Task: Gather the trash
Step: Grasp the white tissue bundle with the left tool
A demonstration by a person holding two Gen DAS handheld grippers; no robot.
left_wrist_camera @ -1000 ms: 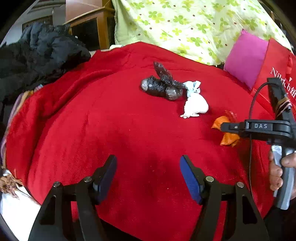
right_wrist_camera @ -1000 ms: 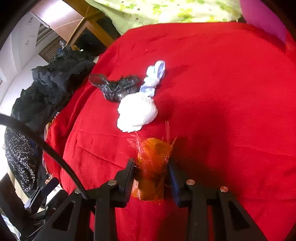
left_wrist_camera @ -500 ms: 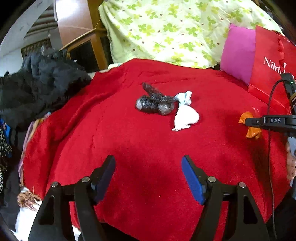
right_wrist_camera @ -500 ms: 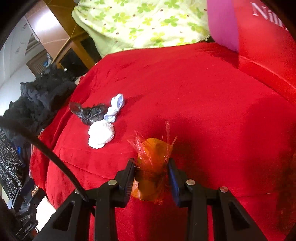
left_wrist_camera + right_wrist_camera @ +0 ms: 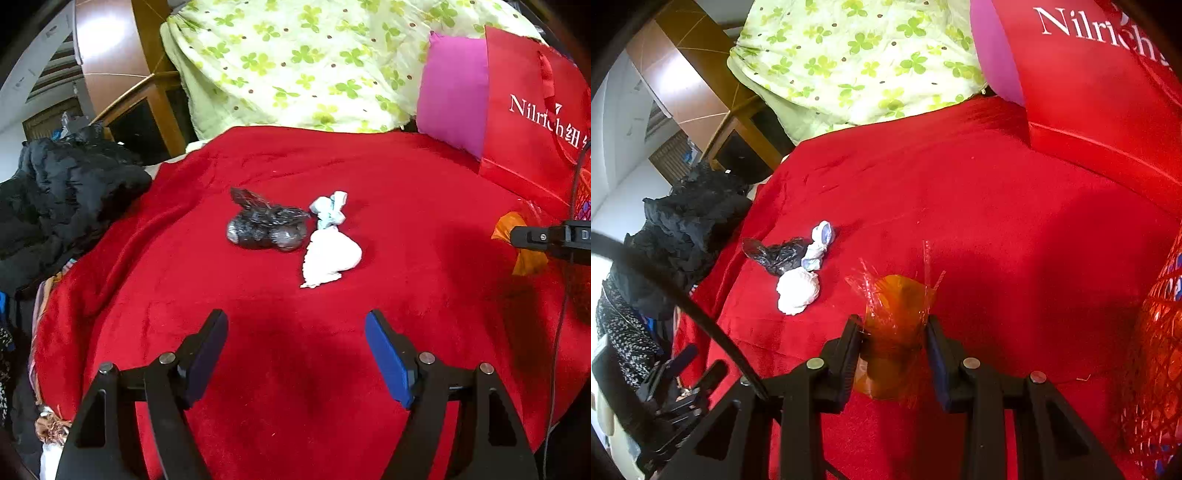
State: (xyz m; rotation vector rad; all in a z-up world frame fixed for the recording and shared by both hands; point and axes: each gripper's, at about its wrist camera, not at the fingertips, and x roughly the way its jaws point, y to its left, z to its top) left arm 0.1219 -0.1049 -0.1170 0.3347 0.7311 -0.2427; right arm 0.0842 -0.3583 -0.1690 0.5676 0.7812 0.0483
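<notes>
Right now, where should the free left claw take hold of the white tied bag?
Grip the white tied bag at its twisted blue-white neck, coming from above. The neck is narrow and pinched; the body is bulgy and loose. The black bag crowds its left side.

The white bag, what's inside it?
You can't see inside. The white bag is knotted shut at its bluish top, lying on the red blanket against the black bag. It only looks lumpy and full.
</notes>
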